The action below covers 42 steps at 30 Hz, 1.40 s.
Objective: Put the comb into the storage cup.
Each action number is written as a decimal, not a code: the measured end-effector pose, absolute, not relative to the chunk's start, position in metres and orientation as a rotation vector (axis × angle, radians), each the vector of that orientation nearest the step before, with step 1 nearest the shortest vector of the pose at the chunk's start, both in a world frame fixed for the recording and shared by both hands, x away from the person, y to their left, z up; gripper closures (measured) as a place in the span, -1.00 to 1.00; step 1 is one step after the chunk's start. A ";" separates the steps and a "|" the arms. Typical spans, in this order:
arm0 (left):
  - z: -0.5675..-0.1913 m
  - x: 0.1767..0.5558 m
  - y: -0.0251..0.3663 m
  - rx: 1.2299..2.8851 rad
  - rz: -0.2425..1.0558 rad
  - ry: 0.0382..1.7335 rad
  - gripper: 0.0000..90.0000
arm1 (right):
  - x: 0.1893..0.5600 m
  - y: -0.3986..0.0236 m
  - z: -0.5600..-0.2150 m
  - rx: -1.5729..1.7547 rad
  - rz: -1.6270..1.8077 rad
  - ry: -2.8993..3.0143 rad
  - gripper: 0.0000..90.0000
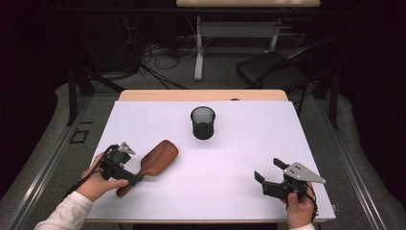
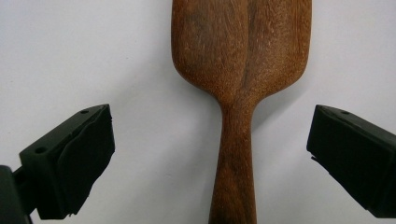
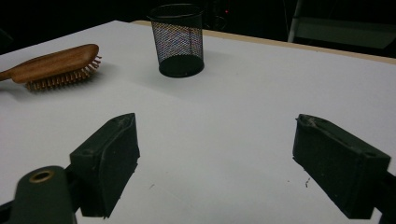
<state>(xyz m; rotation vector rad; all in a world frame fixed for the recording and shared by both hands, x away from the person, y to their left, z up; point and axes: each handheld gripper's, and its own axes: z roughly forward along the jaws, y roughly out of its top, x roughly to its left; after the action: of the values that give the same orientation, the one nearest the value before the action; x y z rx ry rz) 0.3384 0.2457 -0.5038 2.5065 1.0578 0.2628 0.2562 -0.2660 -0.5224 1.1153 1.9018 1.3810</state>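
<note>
Wooden hairbrush (image 1: 155,162) flat, bristles down, head far-right, handle near-left.
Left gripper (image 2: 210,154) released, straddling handle; right gripper (image 3: 215,163) released; mesh cup (image 1: 203,122) beyond, well apart.

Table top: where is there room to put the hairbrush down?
The table is bare between the mesh cup and the right tongs, and along the far right side. It is crowded at the near left, where the left tongs straddle the hairbrush handle.
</note>
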 end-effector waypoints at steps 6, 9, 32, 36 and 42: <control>-0.505 0.342 0.241 2.541 0.252 1.059 -0.95 | 0.256 -0.266 -0.522 1.117 1.380 1.901 -0.69; -0.506 0.344 0.239 2.564 0.248 1.060 -0.95 | 0.256 -0.266 -0.522 1.120 1.381 1.899 -0.69; -0.514 0.352 0.232 2.649 0.179 1.112 -0.65 | 0.256 -0.267 -0.523 1.118 1.376 1.903 -0.69; -0.515 0.352 0.232 2.655 0.177 1.126 -0.64 | 0.256 -0.267 -0.523 1.121 1.375 1.906 -0.69; -0.516 0.353 0.230 2.668 0.162 1.132 -0.61 | 0.256 -0.266 -0.523 1.119 1.375 1.907 -0.69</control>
<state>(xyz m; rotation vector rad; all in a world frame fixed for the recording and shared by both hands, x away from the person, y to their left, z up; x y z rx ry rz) 0.3528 0.2297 -0.5162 2.6681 1.1318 0.1617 0.2564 -0.2665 -0.5227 1.1191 1.9065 1.3750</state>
